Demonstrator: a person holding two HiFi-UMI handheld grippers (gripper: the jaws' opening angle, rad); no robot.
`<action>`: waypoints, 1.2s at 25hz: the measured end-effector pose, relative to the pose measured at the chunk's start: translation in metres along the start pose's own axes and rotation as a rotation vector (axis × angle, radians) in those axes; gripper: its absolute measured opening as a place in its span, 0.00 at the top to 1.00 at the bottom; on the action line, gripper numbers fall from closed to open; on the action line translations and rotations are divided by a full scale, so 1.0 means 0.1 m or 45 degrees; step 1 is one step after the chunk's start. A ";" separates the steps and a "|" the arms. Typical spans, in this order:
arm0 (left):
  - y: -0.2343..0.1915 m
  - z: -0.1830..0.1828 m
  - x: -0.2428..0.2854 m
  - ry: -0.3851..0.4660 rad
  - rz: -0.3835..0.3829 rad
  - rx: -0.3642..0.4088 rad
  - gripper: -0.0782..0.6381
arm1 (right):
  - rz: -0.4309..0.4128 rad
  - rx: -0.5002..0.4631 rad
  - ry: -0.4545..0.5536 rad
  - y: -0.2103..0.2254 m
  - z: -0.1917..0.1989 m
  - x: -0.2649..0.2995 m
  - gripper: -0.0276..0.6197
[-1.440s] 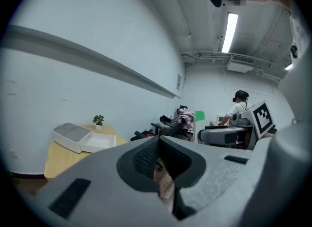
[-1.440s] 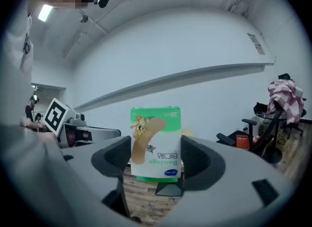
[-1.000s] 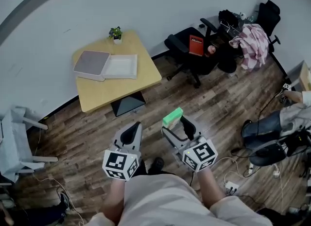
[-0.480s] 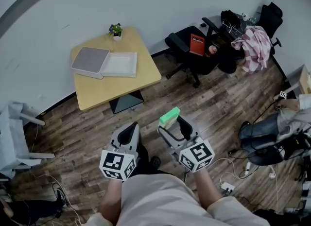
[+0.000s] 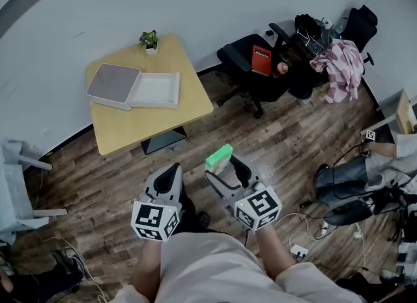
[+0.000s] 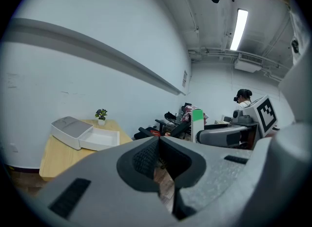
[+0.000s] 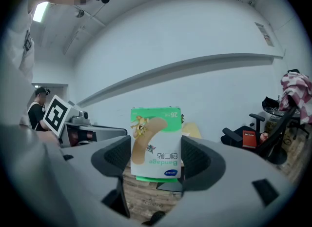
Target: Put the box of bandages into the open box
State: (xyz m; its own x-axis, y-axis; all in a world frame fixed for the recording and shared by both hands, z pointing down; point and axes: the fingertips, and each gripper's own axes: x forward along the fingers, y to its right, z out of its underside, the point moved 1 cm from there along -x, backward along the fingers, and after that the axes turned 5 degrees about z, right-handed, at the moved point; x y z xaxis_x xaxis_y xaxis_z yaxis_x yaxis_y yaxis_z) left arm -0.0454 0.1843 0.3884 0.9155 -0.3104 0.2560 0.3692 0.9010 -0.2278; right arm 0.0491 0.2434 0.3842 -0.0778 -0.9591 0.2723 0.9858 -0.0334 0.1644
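My right gripper (image 5: 220,165) is shut on a green and white box of bandages (image 5: 218,157), held upside down between the jaws in the right gripper view (image 7: 156,143). My left gripper (image 5: 171,176) is shut and empty beside it, jaws pressed together (image 6: 157,158). The open white box (image 5: 156,90) with its grey lid (image 5: 112,84) laid alongside lies on a light wooden table (image 5: 140,122) well ahead of both grippers. It also shows at the left of the left gripper view (image 6: 100,138).
A small potted plant (image 5: 149,40) stands at the table's far corner. Black office chairs (image 5: 251,73) with a red book and a draped checked cloth (image 5: 339,67) stand at the right. A seated person (image 5: 371,171) and floor cables (image 5: 300,249) are at the far right.
The view has shifted: table and chairs sit slightly further left and both grippers with the bandage box have drifted left and a little down. Grip is unchanged.
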 end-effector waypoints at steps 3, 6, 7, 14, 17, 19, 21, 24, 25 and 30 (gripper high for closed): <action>-0.15 -0.06 0.13 -0.003 0.004 -0.005 0.88 | -0.009 -0.004 -0.024 0.07 -0.05 0.20 0.46; -0.36 -0.15 0.26 0.000 0.003 -0.009 0.88 | -0.012 -0.006 -0.036 0.13 -0.14 0.44 0.46; -0.43 -0.18 0.29 0.001 0.001 -0.010 0.88 | -0.013 -0.003 -0.038 0.15 -0.17 0.52 0.46; -0.97 -0.41 0.53 0.002 -0.012 -0.013 0.88 | -0.015 0.002 -0.073 0.24 -0.35 1.15 0.46; -1.19 -0.49 0.62 0.000 -0.006 -0.013 0.88 | -0.014 -0.003 -0.093 0.26 -0.40 1.41 0.46; -1.33 -0.54 0.68 0.000 -0.002 -0.012 0.88 | -0.008 -0.013 -0.107 0.28 -0.44 1.58 0.46; -1.48 -0.60 0.74 0.001 -0.001 -0.010 0.88 | -0.005 -0.018 -0.115 0.29 -0.48 1.75 0.46; -1.68 -0.67 0.80 0.007 -0.006 -0.009 0.88 | -0.002 -0.019 -0.124 0.32 -0.52 1.98 0.46; -1.73 -0.69 0.82 0.010 -0.006 -0.010 0.88 | 0.000 -0.022 -0.128 0.33 -0.53 2.05 0.46; -1.99 -0.75 0.88 0.012 0.001 -0.014 0.88 | 0.006 -0.031 -0.149 0.33 -0.58 2.38 0.46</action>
State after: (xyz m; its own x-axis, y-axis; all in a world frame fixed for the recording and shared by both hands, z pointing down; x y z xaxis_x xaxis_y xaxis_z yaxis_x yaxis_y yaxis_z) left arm -0.0258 -0.0449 0.3857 0.9172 -0.3126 0.2469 0.3702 0.8978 -0.2384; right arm 0.0715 -0.0017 0.3996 -0.0887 -0.9199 0.3820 0.9894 -0.0372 0.1402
